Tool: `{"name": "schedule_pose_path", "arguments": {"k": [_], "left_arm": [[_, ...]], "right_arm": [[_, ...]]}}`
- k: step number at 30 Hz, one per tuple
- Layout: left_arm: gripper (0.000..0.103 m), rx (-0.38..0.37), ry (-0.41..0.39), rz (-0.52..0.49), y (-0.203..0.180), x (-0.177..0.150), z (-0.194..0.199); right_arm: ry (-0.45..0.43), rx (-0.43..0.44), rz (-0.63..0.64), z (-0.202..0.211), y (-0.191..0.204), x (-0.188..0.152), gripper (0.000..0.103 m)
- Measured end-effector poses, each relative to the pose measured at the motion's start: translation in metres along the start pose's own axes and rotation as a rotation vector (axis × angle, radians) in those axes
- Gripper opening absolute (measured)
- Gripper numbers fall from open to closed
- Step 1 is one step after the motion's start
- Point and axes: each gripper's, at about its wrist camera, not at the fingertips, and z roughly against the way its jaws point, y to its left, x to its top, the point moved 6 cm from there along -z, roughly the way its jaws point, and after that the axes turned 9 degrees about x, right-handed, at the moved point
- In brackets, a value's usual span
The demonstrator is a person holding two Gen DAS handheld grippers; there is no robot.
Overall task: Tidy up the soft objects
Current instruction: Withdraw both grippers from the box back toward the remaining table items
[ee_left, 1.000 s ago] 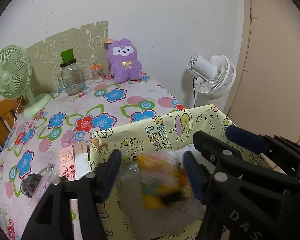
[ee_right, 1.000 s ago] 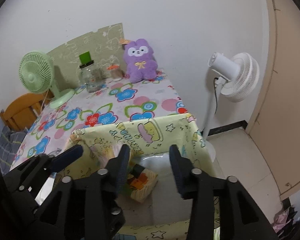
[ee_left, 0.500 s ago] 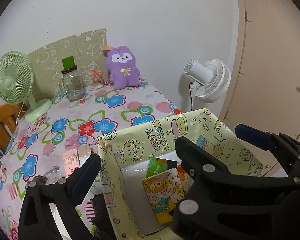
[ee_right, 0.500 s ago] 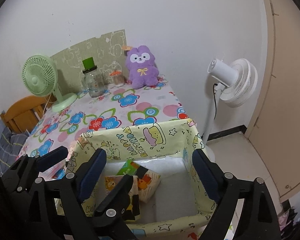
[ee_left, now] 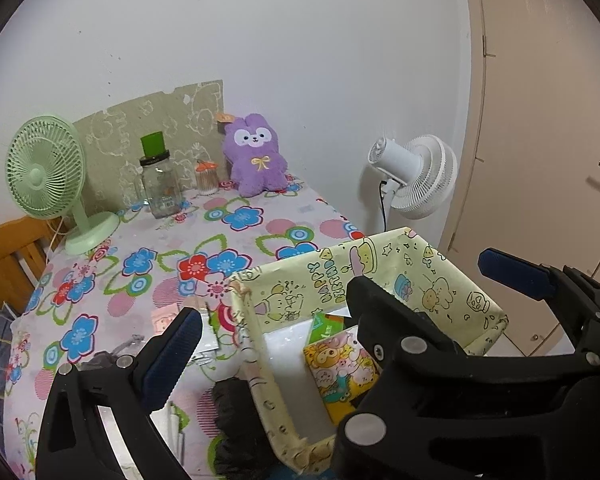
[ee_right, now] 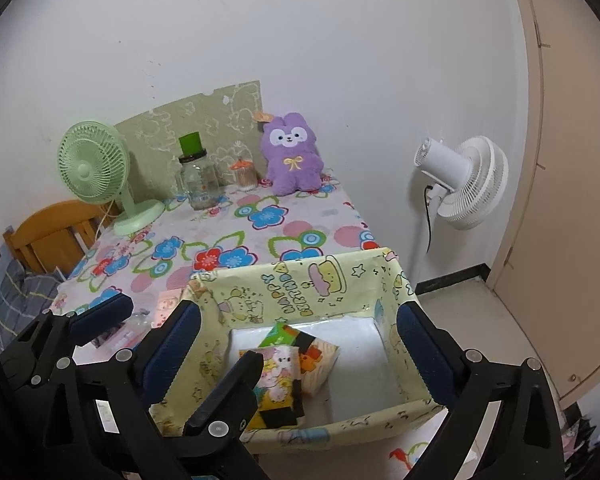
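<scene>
From the left wrist, the left gripper [ee_left: 272, 312] stands wide with nothing between its pads. The tissue pack [ee_left: 346, 372], printed with cartoon animals, lies on the floor of the yellow fabric box [ee_left: 440, 284], a green pack [ee_left: 325, 326] just behind it. It looks light and squashy with a slick plastic wrap, so it is best pinched across its short sides, gently; the box walls are limp and will not steady anything. A second ago the pack was a blur between narrower pads; now it lies free and the view sits higher and further back.

From the right wrist, the right gripper [ee_right: 298, 344] is opening, its jaws nearly at full spread and straddling the box with nothing pressed. The tissue pack [ee_right: 278, 376] rests at the box's left side, seemingly leaning on another pack. The purple plush rabbit [ee_right: 292, 158] on the flowered table [ee_right: 260, 216] remains unsorted. Earlier these jaws were much narrower, low over the box.
</scene>
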Motion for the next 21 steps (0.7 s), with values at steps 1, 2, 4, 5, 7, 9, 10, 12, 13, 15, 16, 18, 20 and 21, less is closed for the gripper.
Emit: {"name": "schedule_pose_path", "arguments": {"k": [1, 2, 4, 5, 7, 9, 10, 12, 13, 15, 16, 18, 20, 21], "left_arm": [[0.103, 0.002, -0.003, -0.001, 0.001, 0.0, 0.002], [0.103, 0.004, -0.007, 0.0, 0.004, -0.001, 0.004], [0.103, 0.006, -0.013, 0.003, 0.008, -0.002, 0.008], [0.103, 0.007, -0.016, 0.005, 0.01, -0.003, 0.01], [0.103, 0.011, -0.021, 0.009, 0.014, -0.005, 0.015], [0.103, 0.014, -0.027, 0.011, 0.019, -0.006, 0.02], [0.103, 0.016, -0.03, 0.012, 0.021, -0.007, 0.022], [0.103, 0.022, -0.037, 0.014, 0.026, -0.008, 0.027], [0.103, 0.024, -0.039, 0.014, 0.027, -0.009, 0.029], [0.103, 0.031, -0.043, 0.015, 0.032, -0.011, 0.033], [0.103, 0.034, -0.044, 0.016, 0.034, -0.011, 0.034], [0.103, 0.041, -0.046, 0.019, 0.04, -0.014, 0.036], [0.103, 0.045, -0.049, 0.022, 0.044, -0.016, 0.038], [0.103, 0.048, -0.049, 0.023, 0.047, -0.017, 0.039]], "right_arm": [[-0.005, 0.002, 0.001, 0.002, 0.003, 0.0, 0.1], [-0.008, 0.004, 0.002, 0.003, 0.005, -0.001, 0.1], [-0.013, 0.006, 0.007, 0.006, 0.011, -0.001, 0.1], [-0.015, 0.007, 0.011, 0.007, 0.014, -0.001, 0.1], [-0.013, 0.01, 0.018, 0.01, 0.02, -0.002, 0.1], [-0.016, 0.013, 0.021, 0.012, 0.025, -0.002, 0.1], [-0.018, 0.015, 0.023, 0.013, 0.029, -0.003, 0.1], [-0.024, 0.02, 0.026, 0.016, 0.035, -0.003, 0.1], [-0.026, 0.021, 0.027, 0.017, 0.037, -0.003, 0.1], [-0.031, 0.028, 0.028, 0.019, 0.043, -0.005, 0.1], [-0.032, 0.031, 0.028, 0.019, 0.046, -0.006, 0.1], [-0.033, 0.036, 0.03, 0.02, 0.051, -0.007, 0.1], [-0.036, 0.042, 0.034, 0.021, 0.057, -0.009, 0.1], [-0.036, 0.044, 0.036, 0.021, 0.06, -0.009, 0.1]]}}
